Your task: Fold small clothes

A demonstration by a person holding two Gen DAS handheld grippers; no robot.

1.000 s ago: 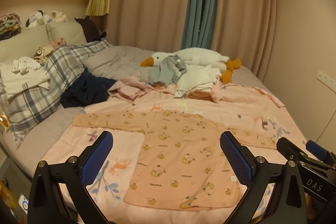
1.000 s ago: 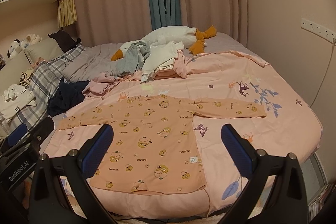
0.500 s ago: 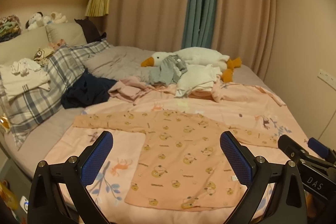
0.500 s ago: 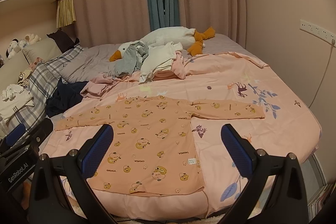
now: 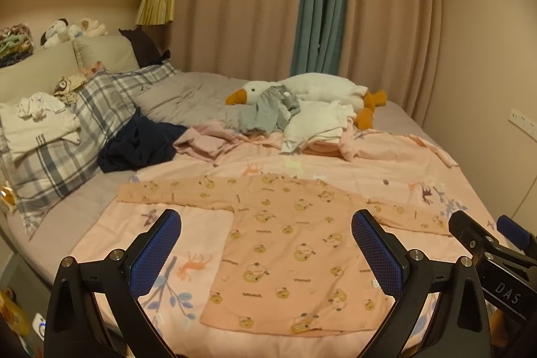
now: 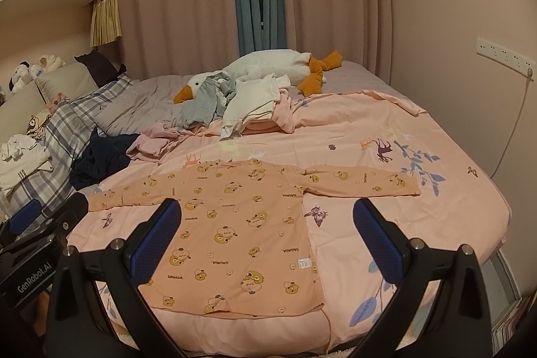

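**Both grippers spread above a flat orange shirt**

The left gripper [image 5: 266, 249] hangs over the near edge of the bed with its blue pads [image 5: 156, 252] spread wide and nothing between them. The right gripper [image 6: 266, 245] is spread the same way, also empty. Each tool appears at the edge of the other's view. Beyond them the small orange shirt [image 5: 285, 244] lies flat on the pink quilt [image 6: 352, 136], sleeves stretched out to both sides, hem toward the cameras. Farther back sits a loose heap of clothes [image 6: 235, 104], which seems to rest partly against a white goose plush [image 6: 265, 67]. A plaid pillow [image 5: 70, 143] lies at the left.
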